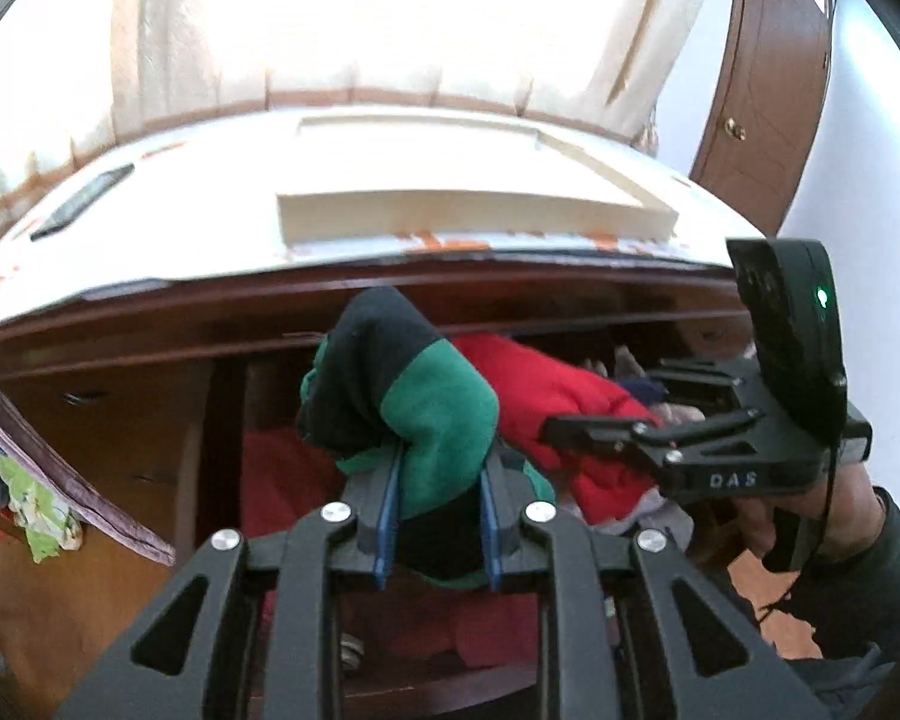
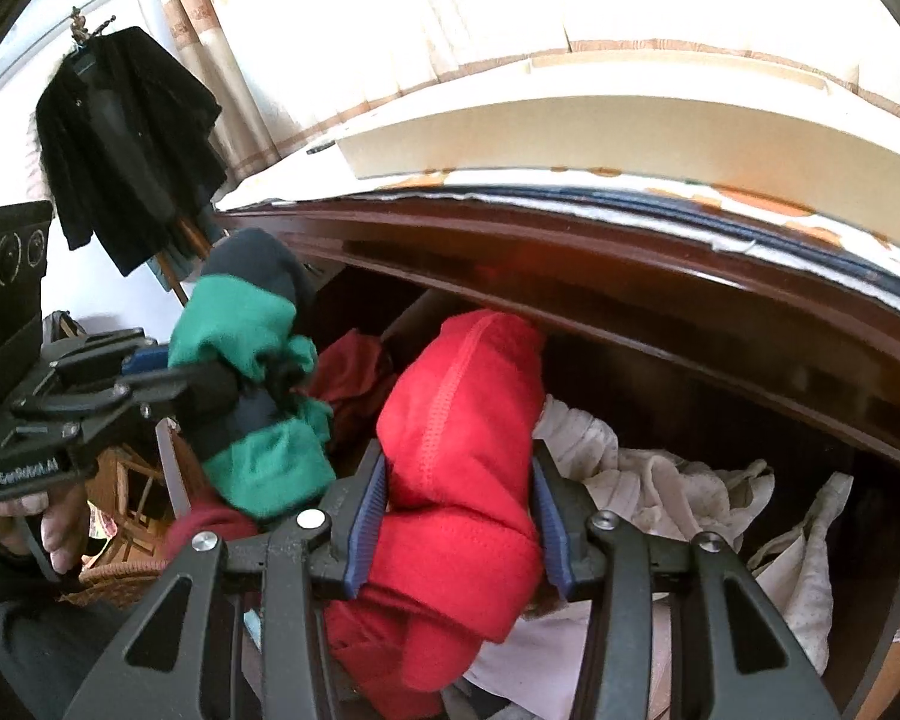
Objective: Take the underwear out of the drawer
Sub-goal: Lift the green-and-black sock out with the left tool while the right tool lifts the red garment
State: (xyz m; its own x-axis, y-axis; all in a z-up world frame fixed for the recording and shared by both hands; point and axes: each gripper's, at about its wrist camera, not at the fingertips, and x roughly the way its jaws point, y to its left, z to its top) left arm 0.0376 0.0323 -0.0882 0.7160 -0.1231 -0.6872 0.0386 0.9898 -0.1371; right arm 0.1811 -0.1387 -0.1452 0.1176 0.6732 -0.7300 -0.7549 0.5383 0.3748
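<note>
A: Where's the green-and-navy underwear?
B: Pinched in the left gripper, above the open drawer.
A: And the right gripper?
B: Clamped on red underwear (beside white garments)

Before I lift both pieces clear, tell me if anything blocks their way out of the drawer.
Only the dresser top's front edge overhangs the red underwear held by the right gripper. The green-and-black underwear in the left gripper looks clear.

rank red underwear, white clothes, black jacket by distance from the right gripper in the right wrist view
1. red underwear, clamped in the right gripper
2. white clothes, just right, in the drawer
3. black jacket, hanging far upper left
</note>
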